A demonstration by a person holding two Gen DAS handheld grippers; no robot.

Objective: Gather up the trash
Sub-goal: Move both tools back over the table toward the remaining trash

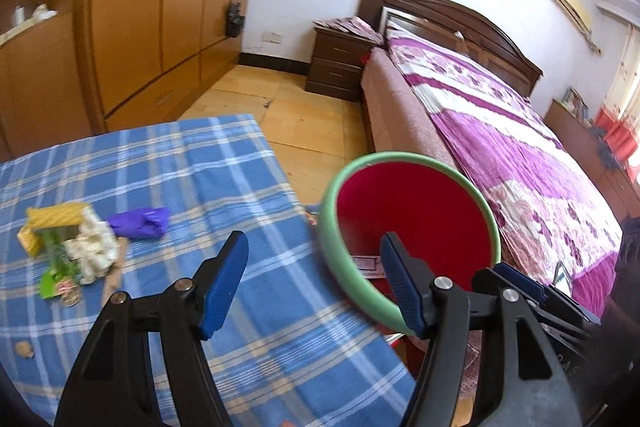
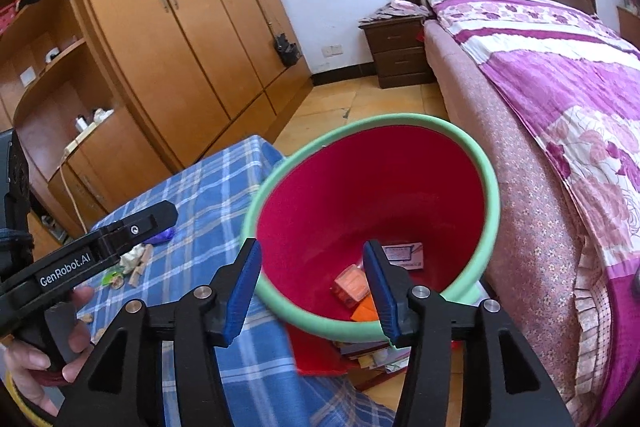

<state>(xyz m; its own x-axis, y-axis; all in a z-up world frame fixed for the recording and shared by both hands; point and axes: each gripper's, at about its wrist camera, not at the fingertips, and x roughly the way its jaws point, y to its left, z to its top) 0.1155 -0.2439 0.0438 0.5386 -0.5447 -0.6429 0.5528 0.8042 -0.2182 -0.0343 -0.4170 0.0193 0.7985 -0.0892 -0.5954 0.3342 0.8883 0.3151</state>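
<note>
Right gripper (image 2: 310, 291) fingers parted, empty, lower centre over the red bin (image 2: 494, 195); left gripper (image 1: 312, 283) likewise released; trash pile (image 1: 72, 251), somewhat blurred, lies left on the tabletop (image 1: 240, 187).

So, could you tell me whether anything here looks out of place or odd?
Mostly the litter: a heap of wrappers and a crumpled purple bag lie on the blue checked tablecloth, outside the red bin, which already holds a few scraps. A small nut-like bit sits apart near the cloth's edge.
</note>
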